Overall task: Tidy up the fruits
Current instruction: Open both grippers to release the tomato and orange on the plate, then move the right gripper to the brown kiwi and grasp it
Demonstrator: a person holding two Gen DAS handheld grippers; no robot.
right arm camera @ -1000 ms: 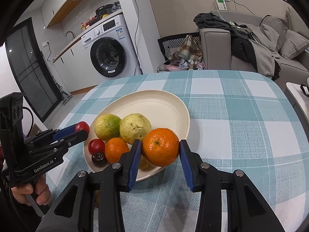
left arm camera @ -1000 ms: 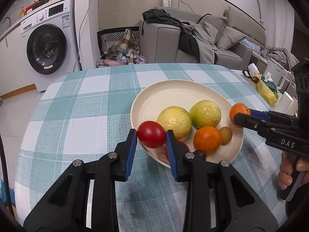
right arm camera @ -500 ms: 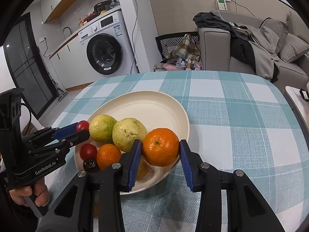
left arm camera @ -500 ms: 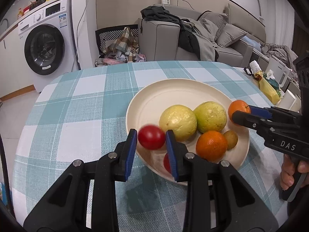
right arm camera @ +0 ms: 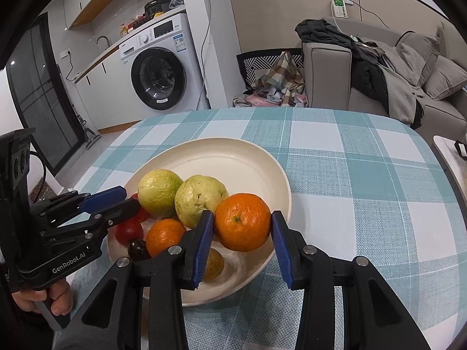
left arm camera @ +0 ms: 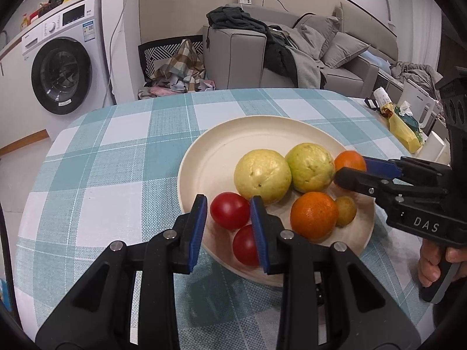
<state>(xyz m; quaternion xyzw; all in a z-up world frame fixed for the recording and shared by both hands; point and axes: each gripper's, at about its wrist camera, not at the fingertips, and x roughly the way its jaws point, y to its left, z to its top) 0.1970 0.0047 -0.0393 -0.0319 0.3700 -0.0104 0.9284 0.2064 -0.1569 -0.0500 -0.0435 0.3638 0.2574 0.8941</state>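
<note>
The left gripper (left arm camera: pixel 229 214) has a red tomato (left arm camera: pixel 229 210) between its blue pads. The pads sit close on both sides, but I cannot tell for sure if they squeeze it or have just let go. The tomato is low over the near edge of the cream plate (left arm camera: pixel 221 143), right by a second tomato (left arm camera: pixel 245 245).

The right gripper (right arm camera: pixel 241 230) is clamped on an orange (right arm camera: pixel 242 225), held just above the plate's near side.

Most fruit is on the plate: two green-yellow guavas (left arm camera: pixel 262 173), another orange (left arm camera: pixel 313 215), a small brown fruit (left arm camera: pixel 346 211) and a dark little one (right arm camera: pixel 137 249). No loose fruit shows on the checked tablecloth (left arm camera: pixel 116 157). So the job looks nearly done. I think only these two held fruits are left to set down.
</note>
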